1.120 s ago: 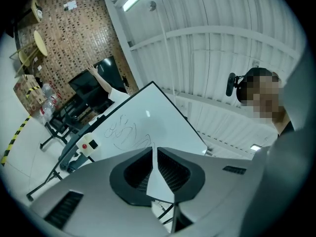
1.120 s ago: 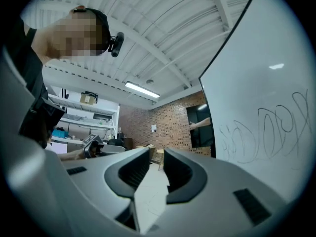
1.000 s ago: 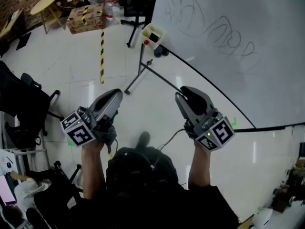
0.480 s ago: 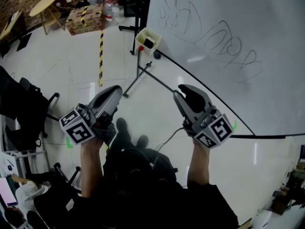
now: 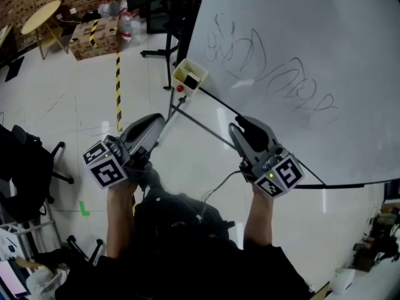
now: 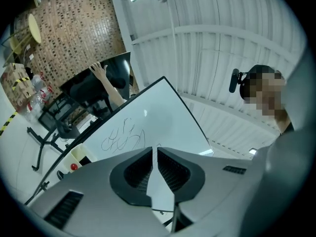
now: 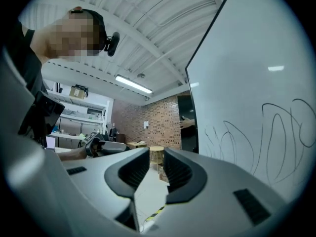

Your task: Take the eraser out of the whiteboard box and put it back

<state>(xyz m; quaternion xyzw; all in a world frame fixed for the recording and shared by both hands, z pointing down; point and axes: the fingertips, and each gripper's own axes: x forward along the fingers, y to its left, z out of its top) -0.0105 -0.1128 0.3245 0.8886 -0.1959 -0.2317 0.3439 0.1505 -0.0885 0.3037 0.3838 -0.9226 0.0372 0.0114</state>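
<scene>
The cream whiteboard box (image 5: 187, 74) hangs at the lower left corner of the scribbled whiteboard (image 5: 300, 61), with the dark eraser (image 5: 192, 79) inside and a red knob (image 5: 180, 88) just below. Both grippers are held out above the floor, short of the box. My left gripper (image 5: 153, 125) has its jaws nearly together and holds nothing. In the left gripper view, my left gripper (image 6: 155, 149) points at the whiteboard (image 6: 148, 117), and the whiteboard box (image 6: 79, 153) lies to its lower left. My right gripper (image 5: 244, 127) stands a little open and empty. My right gripper (image 7: 156, 152) runs alongside the whiteboard (image 7: 256, 83).
The board's stand legs (image 5: 187, 120) cross the floor between the grippers. A yellow-black tape strip (image 5: 117, 86), a cardboard box (image 5: 94, 33) and a round table (image 5: 40, 8) lie far left. Black chairs (image 5: 25, 167) stand at the left. A person's hand (image 6: 98, 70) rests on the board's far edge.
Both grippers have travelled forward towards the board's corner. The whiteboard box has come nearer, sliding down in the head view. The jaws look unchanged.
</scene>
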